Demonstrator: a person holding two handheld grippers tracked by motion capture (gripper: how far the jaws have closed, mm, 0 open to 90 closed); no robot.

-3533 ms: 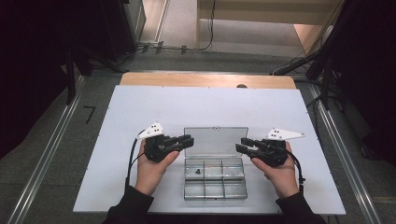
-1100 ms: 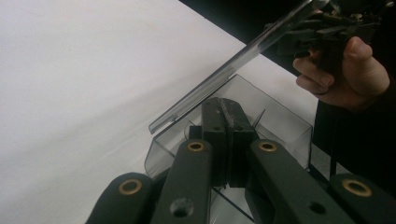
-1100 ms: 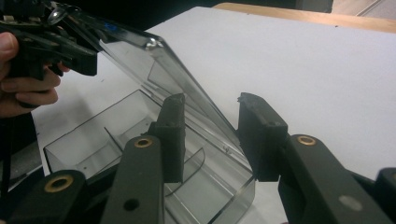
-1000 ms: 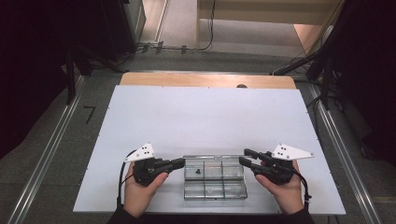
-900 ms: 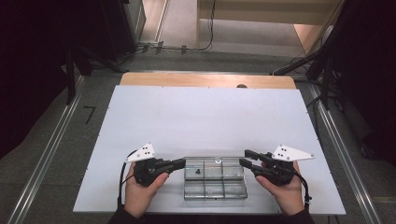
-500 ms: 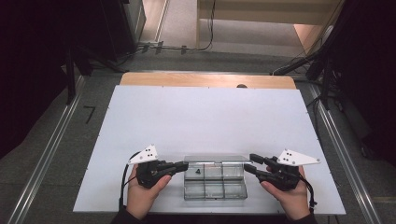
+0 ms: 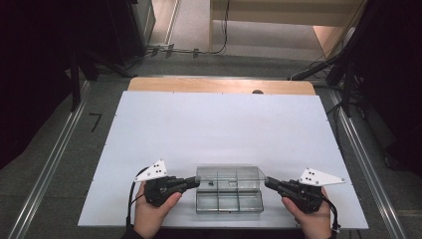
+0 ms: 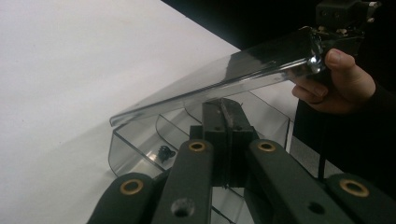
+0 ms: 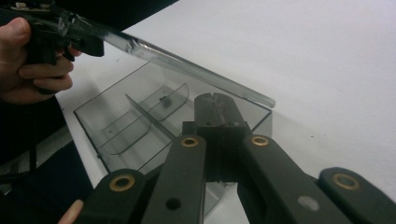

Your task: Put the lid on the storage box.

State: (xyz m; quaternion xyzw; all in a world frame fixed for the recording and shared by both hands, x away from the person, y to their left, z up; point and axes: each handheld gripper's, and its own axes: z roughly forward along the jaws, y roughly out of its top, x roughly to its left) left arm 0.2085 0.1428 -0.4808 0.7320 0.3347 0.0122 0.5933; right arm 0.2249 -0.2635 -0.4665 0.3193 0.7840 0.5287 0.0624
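Centrally at the near edge of the white table, a clear compartment box is seen from above; its half-raised lid and a small black screw are revealed by the left gripper view. Jaws of the left gripper and the right gripper, just closed, are pressed together, nothing between, beside the box's ends.

the high view looks forward and down from above the table's near edge. each gripper view sits low and close, facing inward across the clear compartment box, which all three views share.
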